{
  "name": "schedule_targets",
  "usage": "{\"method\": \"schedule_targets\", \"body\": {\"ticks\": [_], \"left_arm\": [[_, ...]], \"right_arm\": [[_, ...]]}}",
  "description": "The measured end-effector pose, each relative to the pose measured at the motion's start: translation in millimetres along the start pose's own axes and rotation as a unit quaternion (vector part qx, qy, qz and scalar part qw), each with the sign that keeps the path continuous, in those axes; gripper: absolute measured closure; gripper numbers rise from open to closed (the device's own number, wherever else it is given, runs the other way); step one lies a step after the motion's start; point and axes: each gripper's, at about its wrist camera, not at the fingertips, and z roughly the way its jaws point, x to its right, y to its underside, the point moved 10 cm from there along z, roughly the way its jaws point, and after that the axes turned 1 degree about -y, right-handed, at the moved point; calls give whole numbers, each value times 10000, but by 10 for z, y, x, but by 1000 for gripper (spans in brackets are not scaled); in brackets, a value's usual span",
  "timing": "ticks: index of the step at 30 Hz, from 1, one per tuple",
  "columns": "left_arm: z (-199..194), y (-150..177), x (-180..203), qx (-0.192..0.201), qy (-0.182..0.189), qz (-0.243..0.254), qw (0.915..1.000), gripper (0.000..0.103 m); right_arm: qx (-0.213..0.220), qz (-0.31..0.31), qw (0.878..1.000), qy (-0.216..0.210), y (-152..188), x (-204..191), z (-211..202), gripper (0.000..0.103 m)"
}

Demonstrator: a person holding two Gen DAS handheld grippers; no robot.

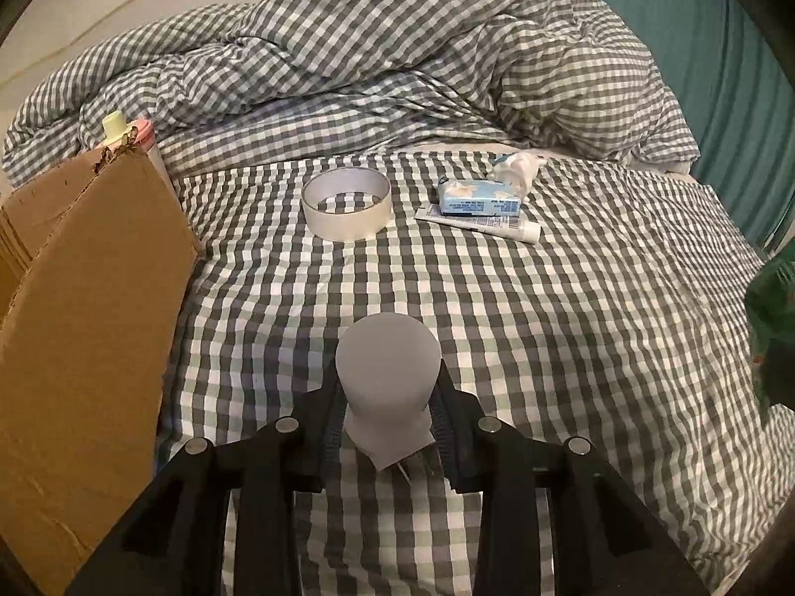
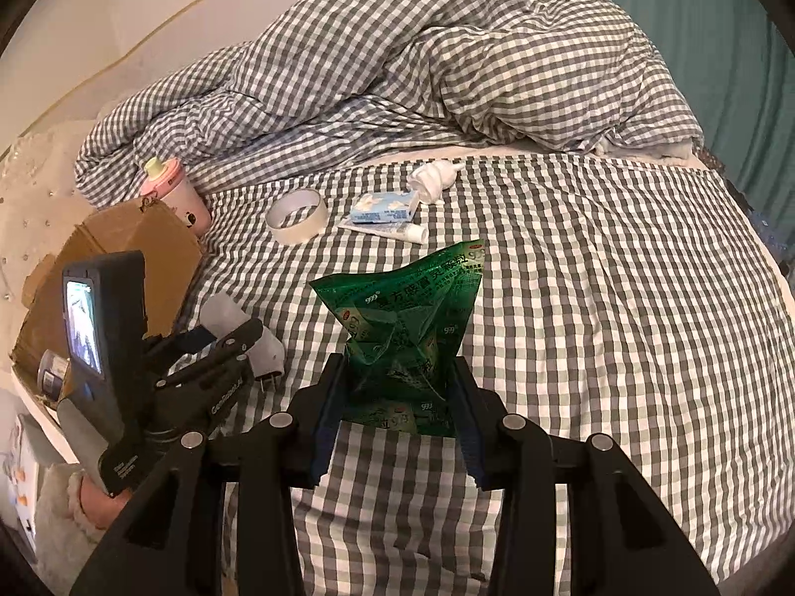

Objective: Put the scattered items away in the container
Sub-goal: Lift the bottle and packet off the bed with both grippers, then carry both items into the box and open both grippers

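My left gripper (image 1: 387, 422) is shut on a white plug-in night light (image 1: 386, 372) with a round frosted dome, held above the checked bedsheet; it also shows in the right wrist view (image 2: 233, 328). My right gripper (image 2: 400, 397) is shut on a crumpled green medicine packet (image 2: 407, 328). The cardboard box (image 1: 84, 298) stands at the left; it also shows in the right wrist view (image 2: 124, 248). On the sheet farther back lie a tape roll (image 1: 346, 203), a blue tissue pack (image 1: 479, 197), a white tube (image 1: 489, 225) and a crumpled tissue (image 1: 516, 169).
A pink cup (image 2: 176, 196) with a pale yellow lid stands behind the box. A bunched checked duvet (image 1: 397, 59) fills the back of the bed. A green curtain (image 1: 720, 59) hangs at the right. The bed edge curves away at the right.
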Motion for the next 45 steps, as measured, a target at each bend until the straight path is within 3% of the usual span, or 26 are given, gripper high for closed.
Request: {"method": "schedule_targets", "body": {"ticks": [5, 11, 18, 30, 34, 36, 37, 38, 39, 40, 45], "left_arm": [[-300, -140, -31, 336, 90, 11, 9994, 71], [-921, -435, -198, 814, 151, -204, 9964, 71], [-1577, -726, -809, 1211, -44, -541, 9912, 71], [-1707, -397, -2387, 926, -870, -1299, 9834, 71], [-1552, -204, -2704, 627, -865, -1549, 9821, 71], [-1466, -147, -2748, 476, -879, -1570, 9825, 65], [-1427, -114, -2773, 416, -906, -1583, 9823, 45], [-1426, -94, -2814, 430, -976, -1615, 9811, 16], [-1433, -69, -2850, 465, -1104, -1657, 9789, 7], [-1459, -58, -2880, 553, -1183, -1677, 9772, 1], [-1465, -29, -2869, 561, -1084, -1730, 9773, 1]], "right_arm": [[35, -89, 9999, -38, -33, -115, -54, 62], [187, -279, 9994, -83, -133, -369, -288, 62], [434, -765, 9954, -390, -319, -1138, -543, 63], [-52, -1717, 9768, -1276, -140, -2893, -160, 63], [-265, -2075, 9676, -1416, -42, -3356, 21, 63], [-363, -2167, 9667, -1308, 5, -3451, 163, 57], [-418, -2217, 9663, -1242, 37, -3463, 218, 49], [-498, -2266, 9654, -1193, 73, -3456, 260, 28], [-511, -2281, 9657, -1135, 93, -3436, 277, 18], [-459, -2265, 9670, -1071, 91, -3400, 274, 18], [-336, -1965, 9756, -916, 29, -3108, 235, 18]]}}
